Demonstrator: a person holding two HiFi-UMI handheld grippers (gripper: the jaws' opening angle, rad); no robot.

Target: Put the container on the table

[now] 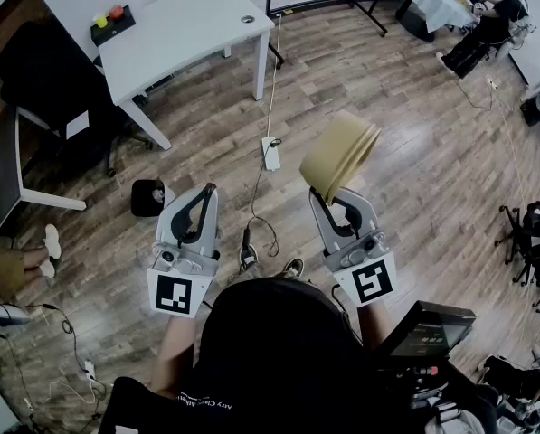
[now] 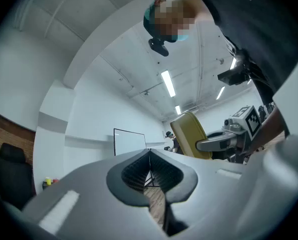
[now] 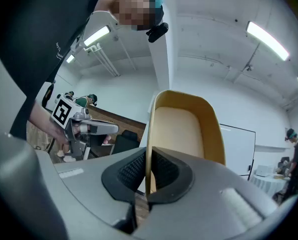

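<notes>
Right gripper pinches the container by its wall, presumably to carry it to the table at 11 o'clock; left gripper pressed together, empty.

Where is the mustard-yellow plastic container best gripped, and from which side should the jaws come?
Grip the thin side wall at the rim of the mustard-yellow plastic container, one jaw inside and one outside, coming from its open side. The wall is flat and thin; the right gripper holds it so.

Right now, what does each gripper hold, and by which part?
The right gripper pinches the yellow container by its side wall; the left gripper holds nothing.
</notes>
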